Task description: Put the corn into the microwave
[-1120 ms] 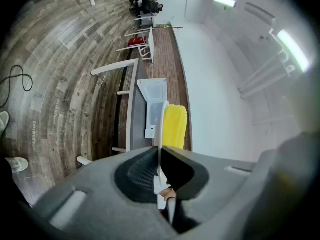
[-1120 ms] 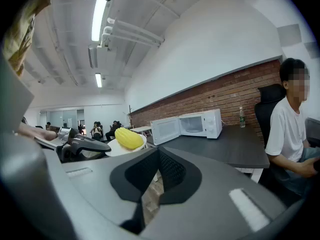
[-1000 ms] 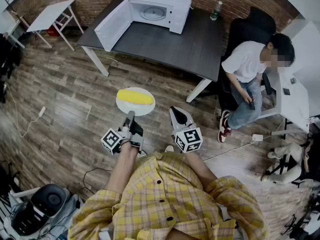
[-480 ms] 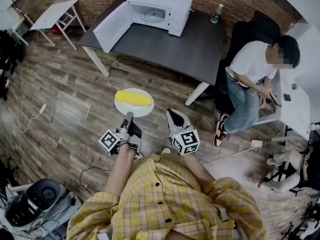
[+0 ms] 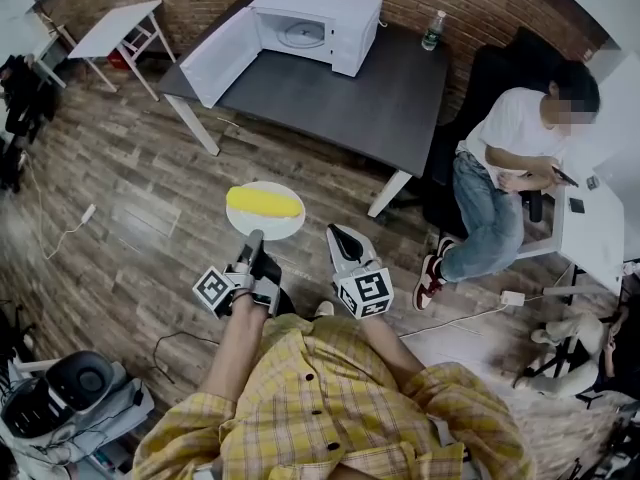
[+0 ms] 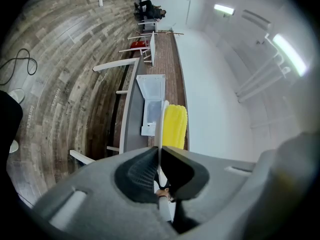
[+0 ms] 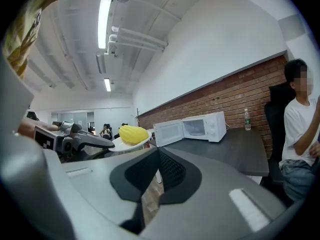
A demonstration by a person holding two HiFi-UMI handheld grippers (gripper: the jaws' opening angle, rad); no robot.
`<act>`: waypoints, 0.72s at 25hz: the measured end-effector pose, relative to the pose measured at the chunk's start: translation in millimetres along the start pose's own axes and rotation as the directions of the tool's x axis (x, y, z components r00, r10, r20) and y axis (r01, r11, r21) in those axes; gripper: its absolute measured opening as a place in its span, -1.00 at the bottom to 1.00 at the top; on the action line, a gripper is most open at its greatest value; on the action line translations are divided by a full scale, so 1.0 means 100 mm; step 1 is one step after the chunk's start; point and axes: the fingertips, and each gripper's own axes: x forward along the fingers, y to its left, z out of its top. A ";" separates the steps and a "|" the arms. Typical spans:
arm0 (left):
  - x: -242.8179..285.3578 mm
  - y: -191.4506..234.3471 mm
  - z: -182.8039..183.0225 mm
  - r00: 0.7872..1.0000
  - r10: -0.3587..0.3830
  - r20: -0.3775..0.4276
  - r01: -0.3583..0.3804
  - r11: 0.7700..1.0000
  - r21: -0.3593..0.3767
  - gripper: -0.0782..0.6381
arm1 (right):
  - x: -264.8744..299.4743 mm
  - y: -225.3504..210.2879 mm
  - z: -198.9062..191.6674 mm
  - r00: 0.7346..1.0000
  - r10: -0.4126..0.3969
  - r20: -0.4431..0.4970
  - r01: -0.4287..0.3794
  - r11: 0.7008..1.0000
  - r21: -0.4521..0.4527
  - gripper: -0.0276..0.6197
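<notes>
A yellow corn cob (image 5: 264, 202) lies on a white plate (image 5: 281, 226), carried in the air above the wooden floor. My left gripper (image 5: 253, 238) is shut on the plate's near rim; in the left gripper view the plate (image 6: 161, 121) shows edge-on between the jaws with the corn (image 6: 175, 127) beside it. My right gripper (image 5: 340, 236) hangs to the right of the plate, shut, with nothing in it. The white microwave (image 5: 318, 24) stands at the far end of a dark table (image 5: 360, 93), its door (image 5: 218, 54) swung wide open. The right gripper view shows the corn (image 7: 133, 133) and the microwave (image 7: 194, 128) ahead.
A person (image 5: 510, 158) sits on a black chair at the right of the table. A bottle (image 5: 432, 23) stands at the table's far edge. A small white table (image 5: 108, 28) is at far left. Cables (image 5: 170, 348) and a black device (image 5: 65, 393) lie at lower left.
The table and microwave have come a little closer in the head view. Both grippers and the plate with the corn have shifted slightly left. The seated person has turned in the chair.
</notes>
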 end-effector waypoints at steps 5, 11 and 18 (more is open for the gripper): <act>0.12 0.00 -0.04 1.000 0.010 0.000 -0.010 1.000 0.004 -0.74 | 0.06 -0.13 -0.05 1.000 -0.001 -0.015 0.001 1.000 0.019 -0.91; 0.28 0.12 0.07 1.000 0.018 -0.011 -0.017 1.000 0.015 -0.74 | 0.25 -0.22 -0.07 1.000 0.001 -0.019 0.000 1.000 0.015 -0.91; 0.89 0.17 0.40 0.999 0.010 -0.036 -0.010 1.000 0.006 -0.73 | 0.87 -0.52 0.07 1.000 -0.024 -0.020 0.024 1.000 0.011 -0.91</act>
